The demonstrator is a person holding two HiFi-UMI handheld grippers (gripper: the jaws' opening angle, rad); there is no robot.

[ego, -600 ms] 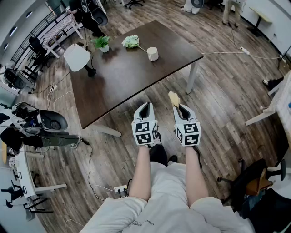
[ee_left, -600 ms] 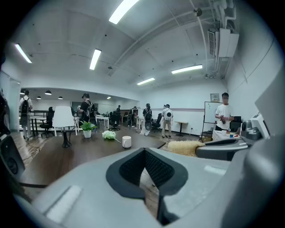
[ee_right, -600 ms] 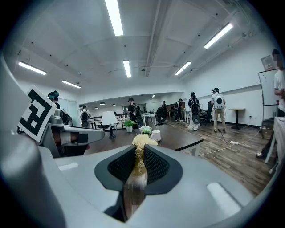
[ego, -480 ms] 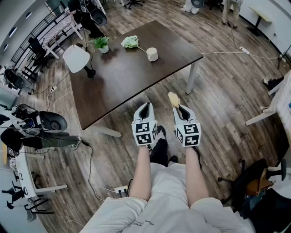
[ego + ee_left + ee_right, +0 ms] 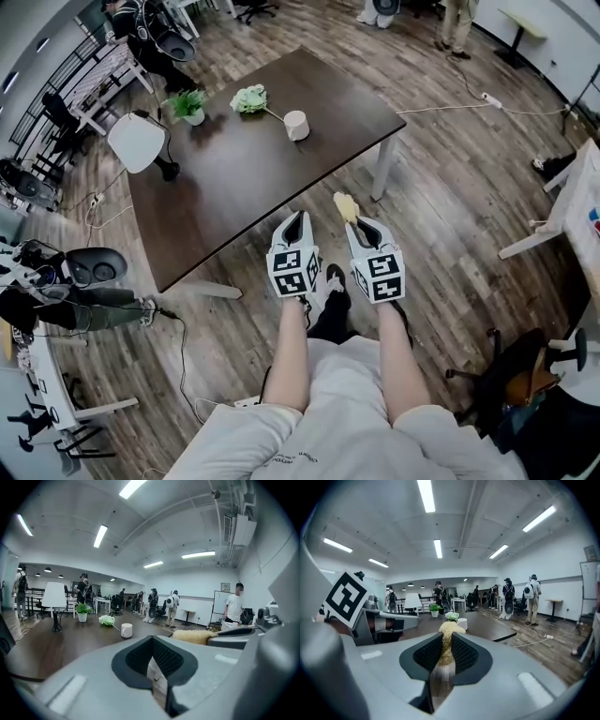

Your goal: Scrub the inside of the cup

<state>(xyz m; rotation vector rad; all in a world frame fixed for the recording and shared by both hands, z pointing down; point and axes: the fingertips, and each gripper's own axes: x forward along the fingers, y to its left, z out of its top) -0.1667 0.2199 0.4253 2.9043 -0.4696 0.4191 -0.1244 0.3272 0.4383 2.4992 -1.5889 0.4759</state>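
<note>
**Inspection: both grippers short of the table, cup untouched**

On the far left of the dark table (image 5: 234, 178) stands a lamp (image 5: 137, 142) with a white shade; just to its right is a small potted plant (image 5: 187, 104); next comes a pale green flower bunch (image 5: 248, 98), lying with its stem pointing towards the cup. The cup (image 5: 295, 125), white and upright, sits on the far part of the table, near the end of that stem; it is well apart from both grippers.

The left gripper (image 5: 297, 218) hangs over the wooden floor, just off the table's near edge; its own view shows the jaws drawn together at the tip, nothing caught between the pads. Just beside it, the right gripper (image 5: 361, 224) is held level with it; its jaws are clamped on the handle of a brush (image 5: 344, 206), whose fluffy pale yellow head projects forward past the fingertips, over the floor beside the table's near corner. Seen from the right gripper, the brush head lines up roughly with the cup far beyond it. Several people stand about at the far side of the room.
</note>
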